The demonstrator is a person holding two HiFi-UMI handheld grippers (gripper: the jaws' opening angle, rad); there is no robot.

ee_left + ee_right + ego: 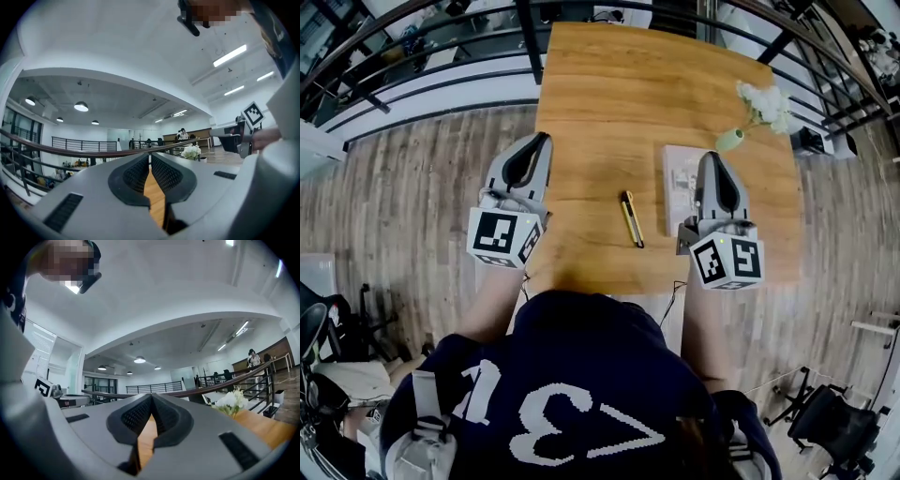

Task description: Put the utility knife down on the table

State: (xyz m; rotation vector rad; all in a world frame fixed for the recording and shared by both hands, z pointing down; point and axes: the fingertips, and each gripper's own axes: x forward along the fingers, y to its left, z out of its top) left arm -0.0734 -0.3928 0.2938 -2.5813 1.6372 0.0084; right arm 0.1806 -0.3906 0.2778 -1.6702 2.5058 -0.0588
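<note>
The yellow and black utility knife lies flat on the wooden table, between my two grippers and apart from both. My left gripper is held level above the table's left edge, its jaws closed tip to tip with nothing between them. My right gripper hovers level over the right part of the table, above a white sheet, jaws shut and empty. In both gripper views the black pads meet at the tips and only the room shows beyond them.
A small green vase of white flowers stands at the table's right side. A dark railing runs behind and around the table. An office chair sits on the wood floor at lower right. The person's torso fills the bottom of the head view.
</note>
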